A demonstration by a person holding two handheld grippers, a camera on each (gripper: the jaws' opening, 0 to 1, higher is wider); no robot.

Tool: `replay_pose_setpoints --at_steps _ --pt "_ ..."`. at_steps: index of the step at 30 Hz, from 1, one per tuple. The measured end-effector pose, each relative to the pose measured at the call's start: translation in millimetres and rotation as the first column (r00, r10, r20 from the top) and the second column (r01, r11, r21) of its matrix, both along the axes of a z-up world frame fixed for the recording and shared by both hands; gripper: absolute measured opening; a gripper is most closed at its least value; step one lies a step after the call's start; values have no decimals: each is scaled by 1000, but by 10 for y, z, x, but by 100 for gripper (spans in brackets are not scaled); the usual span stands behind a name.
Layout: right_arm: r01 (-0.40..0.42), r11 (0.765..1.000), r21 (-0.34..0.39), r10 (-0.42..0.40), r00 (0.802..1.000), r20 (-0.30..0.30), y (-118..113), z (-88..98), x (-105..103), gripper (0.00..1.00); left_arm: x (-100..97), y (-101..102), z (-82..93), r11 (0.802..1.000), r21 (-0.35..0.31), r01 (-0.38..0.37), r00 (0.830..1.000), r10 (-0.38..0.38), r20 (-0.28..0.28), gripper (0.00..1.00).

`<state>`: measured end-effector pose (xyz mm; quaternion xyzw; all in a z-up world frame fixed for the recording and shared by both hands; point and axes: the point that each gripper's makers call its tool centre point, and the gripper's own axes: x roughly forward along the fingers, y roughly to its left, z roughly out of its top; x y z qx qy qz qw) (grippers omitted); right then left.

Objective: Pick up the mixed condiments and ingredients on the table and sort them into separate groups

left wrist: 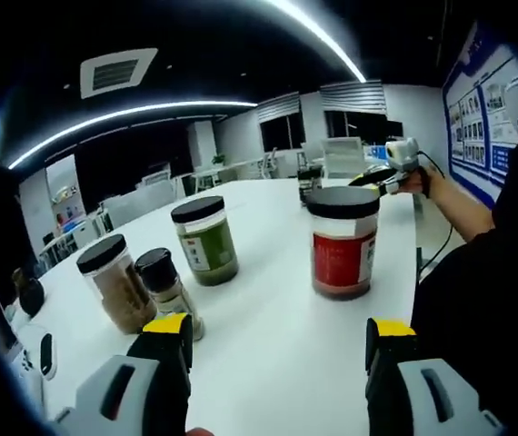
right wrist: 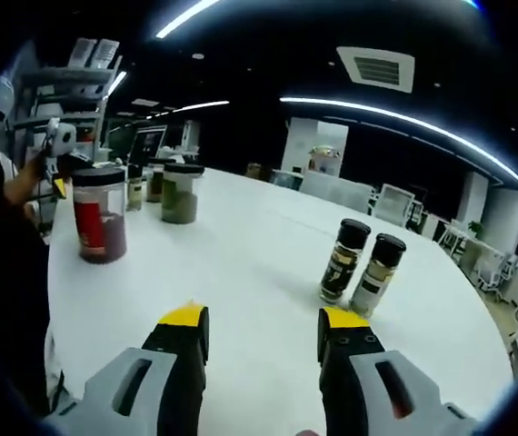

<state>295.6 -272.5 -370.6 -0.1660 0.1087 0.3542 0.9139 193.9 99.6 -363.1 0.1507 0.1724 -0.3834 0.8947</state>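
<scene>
On the white table stand a red-labelled jar, a jar of green contents, a jar of brown contents and a small black-capped shaker. My left gripper is open just short of them, with nothing between its jaws. The right gripper shows at the table's far end in a person's hand. My right gripper is open over the bare table, a little short of two small dark-capped spice bottles. The red jar and green jar stand far left.
More small bottles stand at the far end. Black items lie off the table's left edge. A dark sleeve borders the right side. Office desks and chairs stand beyond the table, and shelving is at far left.
</scene>
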Motion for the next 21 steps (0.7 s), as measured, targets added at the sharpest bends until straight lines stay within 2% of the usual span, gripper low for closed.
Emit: replay_pose_setpoints --at_steps 3,5,9,13,15,19,21 --pt "0 1000 -25 0 1000 -2 15 -33 6 48 35 -78 145 997 -78 1 999 2 45 78" --pt "11 998 -56 -10 1000 16 -10 -41 25 47 55 -110 229 994 -107 4 997 4 76 78" --pt "-5 999 -41 7 1000 26 12 -6 -6 47 78 -168 296 993 -121 15 995 -3 96 78" --pt "2 998 -56 0 999 50 -5 14 11 47 103 -322 303 990 -133 54 995 -41 95 78" --pt "15 999 -40 -13 998 59 -27 52 36 47 163 -432 351 987 -139 86 986 -65 151 78" --pt "2 1000 -21 0 997 77 5 126 9 48 187 -607 410 973 -193 127 984 -99 147 79" --pt "-13 1000 -27 15 997 81 31 128 -10 48 177 -675 418 970 -193 150 981 -122 148 79"
